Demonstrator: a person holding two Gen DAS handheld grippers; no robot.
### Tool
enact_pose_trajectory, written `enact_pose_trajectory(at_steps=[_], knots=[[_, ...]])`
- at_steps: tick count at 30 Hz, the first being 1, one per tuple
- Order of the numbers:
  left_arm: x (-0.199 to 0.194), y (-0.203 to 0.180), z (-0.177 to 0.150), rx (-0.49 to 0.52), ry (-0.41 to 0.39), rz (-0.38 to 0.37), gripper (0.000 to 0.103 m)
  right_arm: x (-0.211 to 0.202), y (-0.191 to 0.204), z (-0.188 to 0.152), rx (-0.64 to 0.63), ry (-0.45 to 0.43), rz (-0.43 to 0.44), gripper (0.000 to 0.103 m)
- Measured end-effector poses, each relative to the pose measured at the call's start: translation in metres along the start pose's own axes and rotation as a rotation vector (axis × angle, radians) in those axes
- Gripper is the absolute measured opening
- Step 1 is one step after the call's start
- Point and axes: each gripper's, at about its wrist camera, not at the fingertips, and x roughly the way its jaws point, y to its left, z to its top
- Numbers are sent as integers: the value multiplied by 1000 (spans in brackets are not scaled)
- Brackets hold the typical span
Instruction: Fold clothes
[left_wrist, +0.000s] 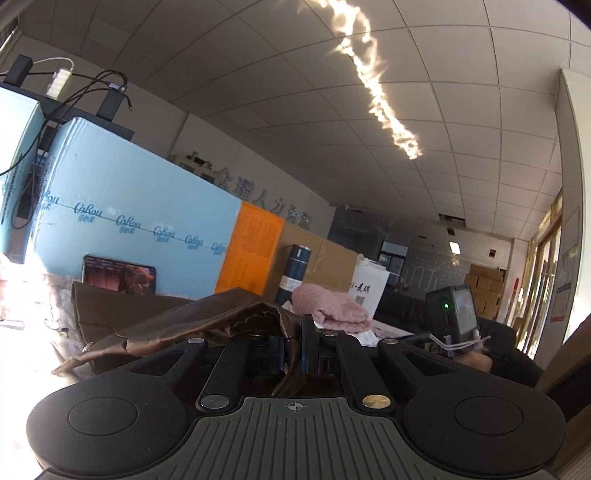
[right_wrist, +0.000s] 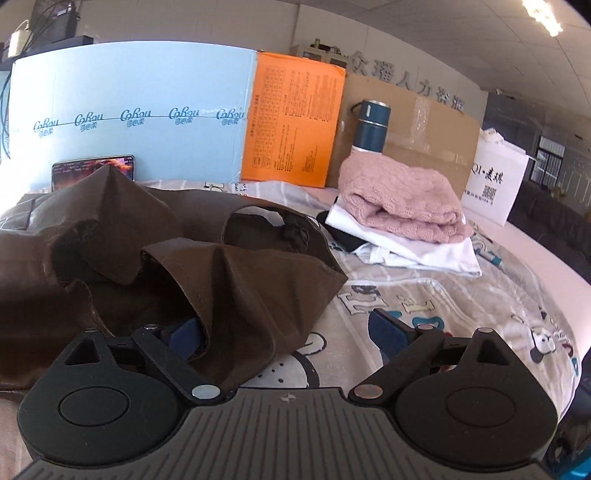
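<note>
Patterned blanket (right_wrist: 424, 302) on bed, blue foam board (right_wrist: 129, 110) at rear. Done by the look of it: folded pink knit (right_wrist: 399, 199) over white garment (right_wrist: 424, 247), right of centre. Left to fold: brown garment (right_wrist: 207, 266), crumpled, lower left. Left gripper (left_wrist: 292, 350) clamped on brown cloth. Right gripper (right_wrist: 288, 336) wide open, 1 finger (right_wrist: 184, 338) under cloth.

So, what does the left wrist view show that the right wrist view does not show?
Only the left wrist view: the left gripper shut on the brown garment, the other gripper's body, much ceiling.

Only the right wrist view: the right gripper open, garment draped over one finger, the white clothes under the pink sweater, the patterned blanket.

Both: brown garment, pink sweater, blue bottle, phone, blue board.
</note>
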Motion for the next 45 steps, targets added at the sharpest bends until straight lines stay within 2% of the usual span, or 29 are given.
enact_pose_trajectory(at_steps=[5, 8, 10, 11, 12, 14, 15, 17, 20, 21, 24, 25, 28, 29, 30, 31, 33, 34, 35, 39, 40, 41, 43, 45], knots=[[-5, -19, -32, -24, 180, -32, 6, 7, 19, 20, -201, -66, 13, 95], [-8, -22, -44, -71, 198, -26, 6, 15, 30, 26, -343, -77, 49, 95], [-9, -20, -43, -74, 180, -17, 6, 20, 32, 26, -395, -75, 47, 94], [-9, -20, -43, -75, 172, -12, 6, 20, 30, 26, -399, -83, 28, 84], [-10, -19, -43, -76, 163, -8, 6, 21, 28, 25, -397, -89, 10, 56], [-10, -17, -42, -79, 146, 1, 6, 16, 12, 24, -320, -91, -4, 25], [-11, -17, -42, -79, 137, 6, 6, 13, 3, 23, -269, -94, -7, 16], [-12, -13, -29, -41, 91, 24, 6, 0, -18, 19, -166, -113, -18, 14], [-20, -5, -11, -12, -3, 13, 6, -34, -48, 3, -24, -150, -23, 10], [-22, -3, -4, -3, -34, 8, 6, -45, -57, -5, 9, -150, -23, 10], [-35, 2, 4, 19, -100, -117, 6, -72, -79, -32, 88, -136, 3, 10], [-36, 2, 3, 11, -82, -148, 6, -78, -86, -42, 104, -123, 22, 10], [-35, -4, -8, -6, 42, -193, 6, -87, -106, -70, 139, -53, 80, 15], [-33, -7, -13, -9, 95, -201, 6, -89, -113, -78, 161, -29, 113, 23], [-30, -10, -18, -12, 148, -208, 6, -91, -121, -86, 180, -13, 155, 37], [-29, -13, -24, -23, 206, -205, 7, -96, -128, -93, 188, -22, 220, 45], [-30, -6, -16, -40, 184, -142, 10, -106, -142, -103, 197, -46, 361, 60], [-30, -2, -13, -49, 172, -110, 15, -113, -148, -106, 201, -72, 424, 64], [-30, 1, -9, -58, 161, -79, 21, -120, -154, -106, 208, -110, 463, 69], [-32, 15, 6, -92, 116, 47, 27, -139, -174, -92, 216, -290, 603, 84], [-32, 19, 10, -100, 105, 78, 38, -140, -178, -87, 220, -327, 623, 86], [-33, 22, 14, -109, 93, 109, 55, -134, -182, -78, 233, -337, 611, 88], [-33, 29, 21, -126, 71, 172, 67, -119, -188, -61, 263, -349, 580, 88], [-34, 36, 29, -142, 48, 235, 68, -87, -188, -41, 313, -291, 514, 88]])
